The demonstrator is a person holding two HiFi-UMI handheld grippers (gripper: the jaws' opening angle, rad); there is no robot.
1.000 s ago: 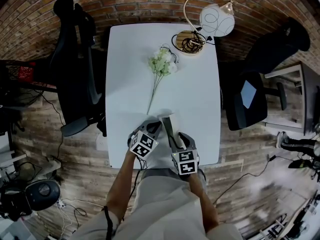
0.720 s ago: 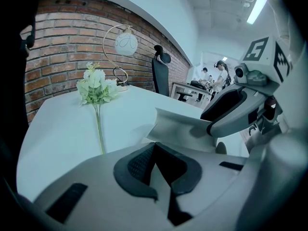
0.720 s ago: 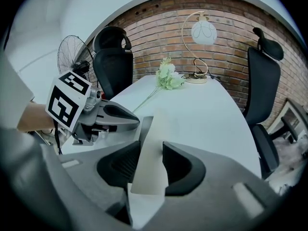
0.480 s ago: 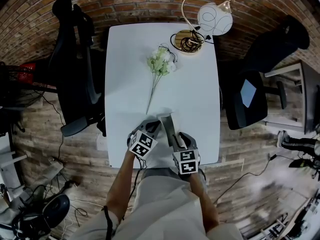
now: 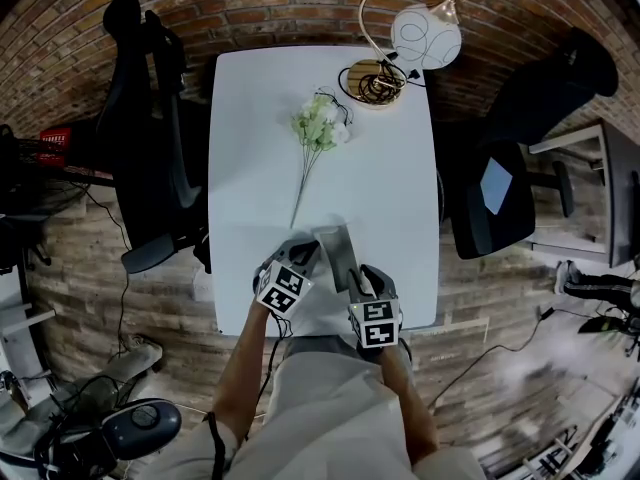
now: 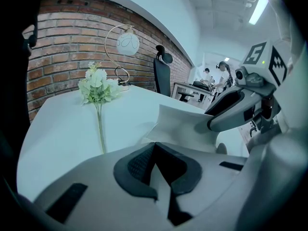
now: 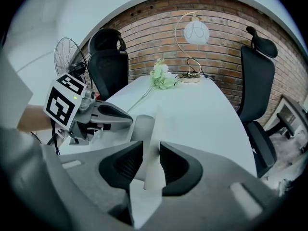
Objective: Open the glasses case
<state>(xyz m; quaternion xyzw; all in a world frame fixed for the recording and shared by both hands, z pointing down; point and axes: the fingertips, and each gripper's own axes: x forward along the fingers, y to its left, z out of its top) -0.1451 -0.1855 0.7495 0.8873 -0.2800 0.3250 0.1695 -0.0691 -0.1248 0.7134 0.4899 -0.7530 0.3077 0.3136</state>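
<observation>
White table, seen from above, bearing a flower sprig on its far half; white glasses case near the front edge, between the two grippers, flap raised; left gripper, jaw tips pressed together on the case's near edge; right gripper, jaws just closed further, pinching the upright flap between the pads.

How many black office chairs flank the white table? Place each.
2. One black office chair beside the white table's left edge, the other beside its right edge.
</observation>
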